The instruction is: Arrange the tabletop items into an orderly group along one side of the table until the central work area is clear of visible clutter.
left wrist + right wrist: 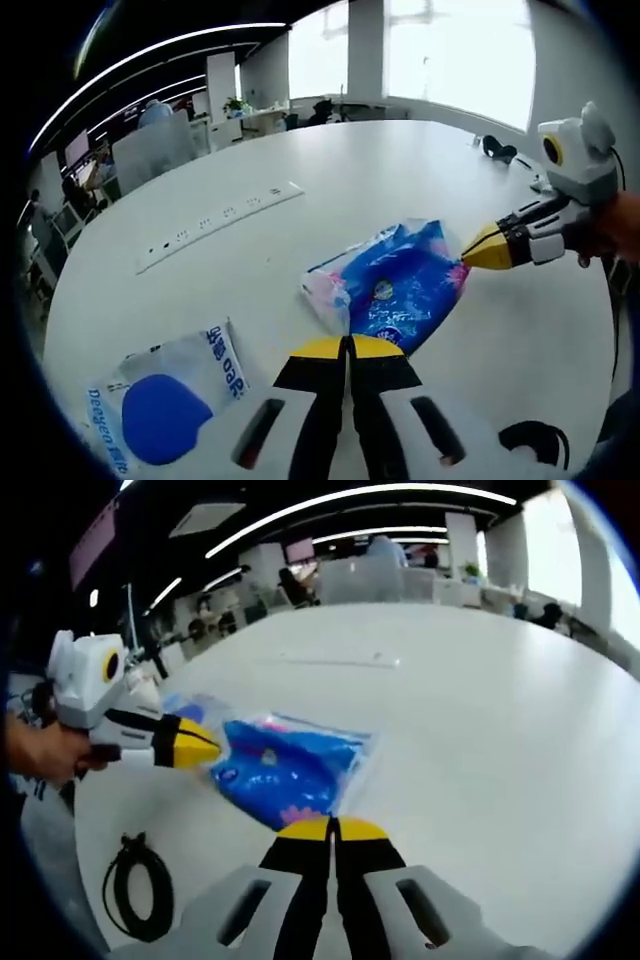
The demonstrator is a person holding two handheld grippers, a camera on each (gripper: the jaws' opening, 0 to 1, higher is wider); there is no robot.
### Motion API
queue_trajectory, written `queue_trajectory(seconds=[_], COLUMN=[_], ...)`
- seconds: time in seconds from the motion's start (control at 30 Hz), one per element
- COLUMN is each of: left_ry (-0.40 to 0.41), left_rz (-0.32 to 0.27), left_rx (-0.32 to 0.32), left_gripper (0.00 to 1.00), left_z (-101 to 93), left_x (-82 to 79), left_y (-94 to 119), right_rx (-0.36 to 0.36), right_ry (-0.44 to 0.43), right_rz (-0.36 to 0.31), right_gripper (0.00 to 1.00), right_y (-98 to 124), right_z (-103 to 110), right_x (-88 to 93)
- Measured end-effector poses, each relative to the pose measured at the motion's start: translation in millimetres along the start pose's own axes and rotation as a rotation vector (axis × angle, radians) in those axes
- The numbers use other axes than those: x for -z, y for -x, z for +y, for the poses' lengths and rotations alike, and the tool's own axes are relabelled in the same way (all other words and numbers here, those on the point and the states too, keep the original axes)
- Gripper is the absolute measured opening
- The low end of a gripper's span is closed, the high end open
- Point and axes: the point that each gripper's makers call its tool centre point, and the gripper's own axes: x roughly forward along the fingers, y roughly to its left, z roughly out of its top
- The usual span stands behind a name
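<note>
A blue and pink plastic packet (400, 285) lies flat on the white table (330, 170). My left gripper (348, 345) is shut, its yellow tips right at the packet's near edge with nothing between them. My right gripper (468, 257) comes in from the right, shut, its tip touching the packet's far corner. In the right gripper view the same packet (285, 765) lies just beyond my right gripper (332, 830), and my left gripper (213, 748) points at its left edge. A white pouch with a blue disc (165, 400) lies to the left.
A white power strip (220, 225) lies further out on the table. A coiled black cable (135, 885) rests near the table edge, and a small black object (497, 150) sits at the far right. Desks and people stand beyond the table.
</note>
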Motion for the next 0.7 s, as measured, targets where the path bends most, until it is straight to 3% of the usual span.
queue_trajectory(seconds=[0.7], left_ry=[-0.003], left_rz=[-0.024], left_rx=[-0.032], left_gripper=[0.00], left_z=[11.4], left_x=[-5.0], left_y=[16.8], right_rx=[-0.025], right_ry=[0.030], right_rz=[-0.026], right_gripper=[0.00], right_y=[-1.5], right_z=[14.8], right_x=[-15.5])
